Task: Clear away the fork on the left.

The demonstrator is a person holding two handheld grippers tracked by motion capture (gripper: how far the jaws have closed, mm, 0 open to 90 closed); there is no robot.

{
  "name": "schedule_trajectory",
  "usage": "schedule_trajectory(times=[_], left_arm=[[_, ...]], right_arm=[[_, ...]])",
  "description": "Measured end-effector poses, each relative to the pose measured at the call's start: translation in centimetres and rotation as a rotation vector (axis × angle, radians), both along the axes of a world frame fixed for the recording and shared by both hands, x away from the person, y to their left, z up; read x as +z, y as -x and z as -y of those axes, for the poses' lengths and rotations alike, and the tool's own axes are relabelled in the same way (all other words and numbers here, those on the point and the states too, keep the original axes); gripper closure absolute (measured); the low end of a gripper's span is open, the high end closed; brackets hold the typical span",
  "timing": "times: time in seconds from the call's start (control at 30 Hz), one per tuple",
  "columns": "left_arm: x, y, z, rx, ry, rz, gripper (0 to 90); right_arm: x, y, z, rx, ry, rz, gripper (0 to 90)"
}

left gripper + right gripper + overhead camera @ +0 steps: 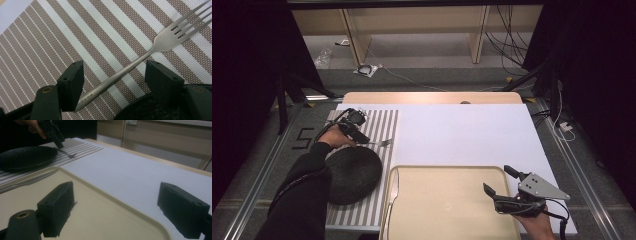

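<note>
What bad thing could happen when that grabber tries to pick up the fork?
The fork lies flat on the striped placemat, with its thin handle between the open left gripper's fingers, so it might slip out or tip. The black plate is very close, so the gripper might bump it.

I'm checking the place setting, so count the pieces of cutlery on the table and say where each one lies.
2. A fork lies on the striped placemat, beside the black plate, between the left gripper's open jaws. A knife lies along the left edge of the beige tray.
</note>
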State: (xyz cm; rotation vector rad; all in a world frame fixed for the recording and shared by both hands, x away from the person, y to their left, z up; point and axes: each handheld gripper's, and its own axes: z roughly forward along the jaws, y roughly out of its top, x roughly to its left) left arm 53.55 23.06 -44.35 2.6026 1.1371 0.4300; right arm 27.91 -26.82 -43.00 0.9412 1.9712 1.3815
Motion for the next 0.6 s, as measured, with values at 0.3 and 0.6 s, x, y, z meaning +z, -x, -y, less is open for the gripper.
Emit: schedule_trajectory(times=[0.3,0.6], left_arm=[[-0.24,-0.26,0.2,-0.063,-0.041,-0.028,37.6],[-0.67,-0.47,0.05,-0.112,-0.044,-0.052,45.5]], right_arm=[[-0.04,-0.01,0.0,0.001,-0.001,0.002,15.1],[-0.08,-0.07,-0.02,0.004,-0.003,0.004,15.1]])
